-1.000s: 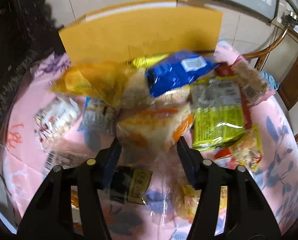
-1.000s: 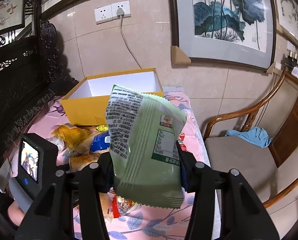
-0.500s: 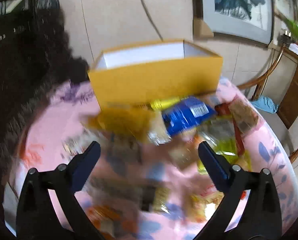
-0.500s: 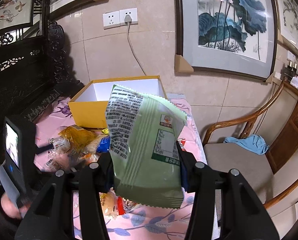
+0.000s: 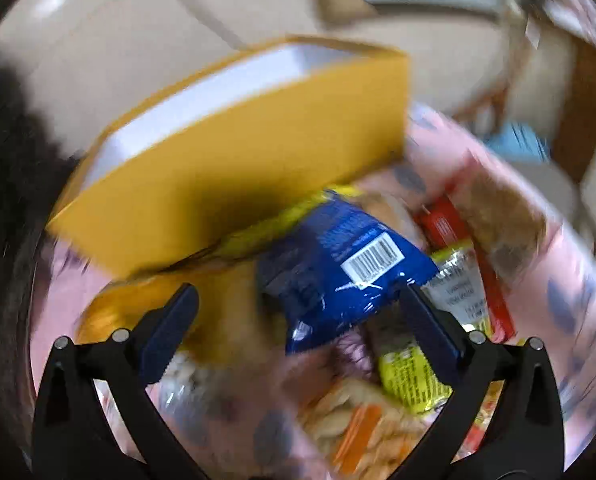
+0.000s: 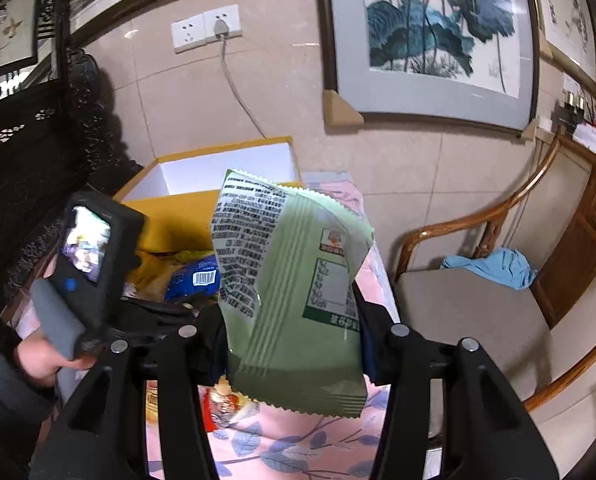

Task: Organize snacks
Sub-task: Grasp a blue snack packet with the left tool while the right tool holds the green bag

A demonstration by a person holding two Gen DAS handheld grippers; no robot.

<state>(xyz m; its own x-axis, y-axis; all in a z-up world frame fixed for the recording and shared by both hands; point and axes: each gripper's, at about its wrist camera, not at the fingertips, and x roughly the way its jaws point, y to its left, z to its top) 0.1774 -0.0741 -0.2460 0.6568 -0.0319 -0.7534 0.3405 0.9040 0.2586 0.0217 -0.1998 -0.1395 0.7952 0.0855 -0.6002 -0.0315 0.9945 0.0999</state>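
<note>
Jaws of my left gripper [image 5: 293,320] now gape empty over the blue bag [image 5: 338,268], its packet dropped; my right gripper [image 6: 289,336] still clamps the green bag [image 6: 293,292], bound for the box [image 6: 217,176].

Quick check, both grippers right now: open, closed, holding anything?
Left gripper: open wide, holding nothing, above the blue foil snack packet.
Right gripper: closed on the pale green snack bag, held in the air.
</note>
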